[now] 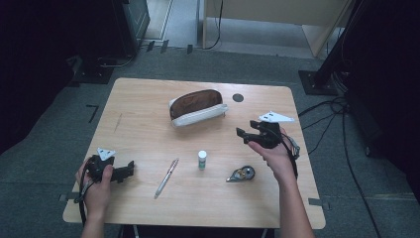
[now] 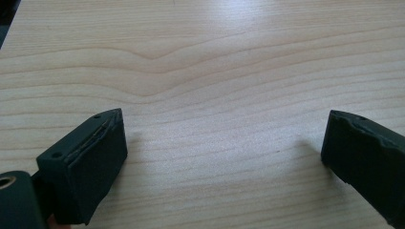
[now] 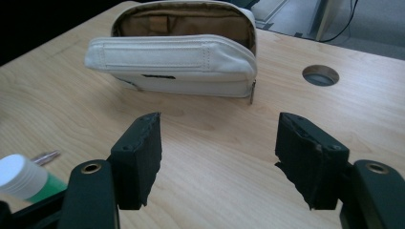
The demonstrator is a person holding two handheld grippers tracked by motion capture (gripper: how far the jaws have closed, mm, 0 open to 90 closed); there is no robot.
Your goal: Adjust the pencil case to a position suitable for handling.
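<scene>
**Both grippers empty, pouch open and waiting**

Nearest me, my left gripper [image 1: 130, 168] rests low at the table's [image 1: 148, 208] near left corner, jaws spread wide with nothing but bare wood between them. Just beyond, along the near middle, lie a pen [image 1: 166, 177], a small white-capped glue bottle [image 1: 202, 159] with a green body, and a correction tape dispenser [image 1: 241, 173], all apart from one another.

My right gripper [image 1: 243, 134] hovers above the table past the tape, jaws apart and holding nothing; it looks toward the pencil pouch [image 3: 176, 57]. The pouch lies farther back at mid-table, unzipped, its brown lining showing.

I judge this to be the packing job, between picks: no item is in hand. Next I need to drop a gripper over one loose item, likely the bottle or tape, close squarely on it, and carry it into the pouch mouth.
</scene>
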